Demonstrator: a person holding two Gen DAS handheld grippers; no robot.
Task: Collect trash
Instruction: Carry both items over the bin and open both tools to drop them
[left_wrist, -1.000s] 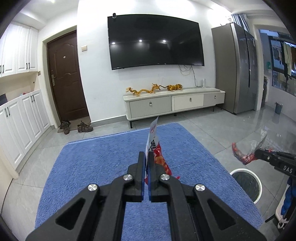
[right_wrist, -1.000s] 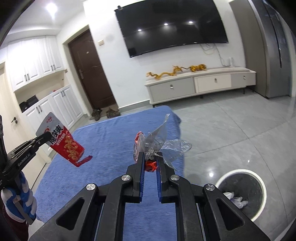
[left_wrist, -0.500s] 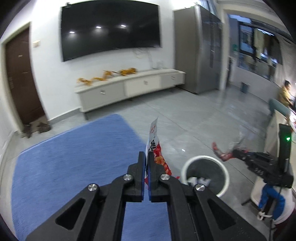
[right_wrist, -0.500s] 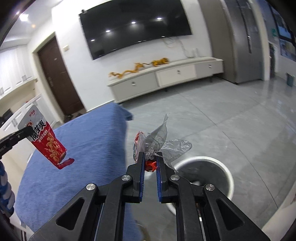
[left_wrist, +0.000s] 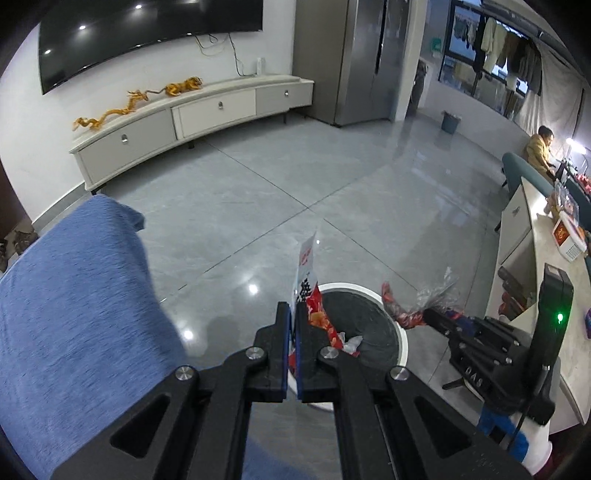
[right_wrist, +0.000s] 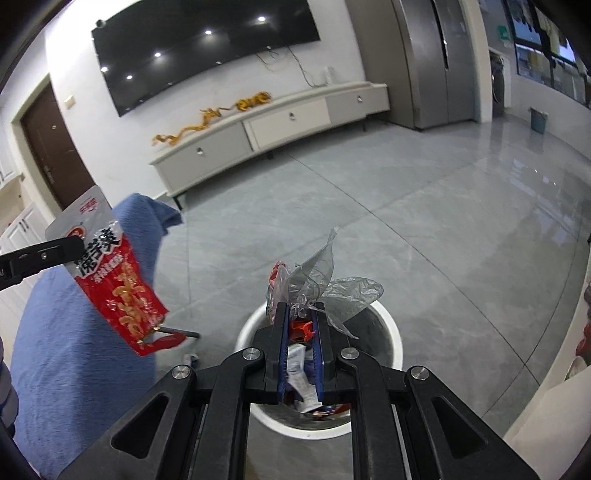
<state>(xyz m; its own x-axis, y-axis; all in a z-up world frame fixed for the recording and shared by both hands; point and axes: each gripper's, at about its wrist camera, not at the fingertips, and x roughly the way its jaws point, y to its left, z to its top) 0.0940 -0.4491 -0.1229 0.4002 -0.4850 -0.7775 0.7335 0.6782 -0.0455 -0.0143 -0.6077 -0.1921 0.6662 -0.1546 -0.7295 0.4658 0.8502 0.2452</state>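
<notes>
Above the round white-rimmed waste bin (right_wrist: 391, 328) holding wrappers, the left gripper (left_wrist: 293, 314) pinches a red-and-silver snack packet (right_wrist: 114, 280) with Chinese lettering. At three o'clock, the right gripper (right_wrist: 301, 314) clamps crumpled clear plastic wrap (right_wrist: 332, 284). Open grey tile floor (left_wrist: 295, 184) lies beyond; blue carpet (left_wrist: 74, 314) at nine o'clock.

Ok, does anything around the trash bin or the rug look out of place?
Yes: the blue rug's far corner is folded over, and a small scrap of litter lies on the floor beside the bin.
</notes>
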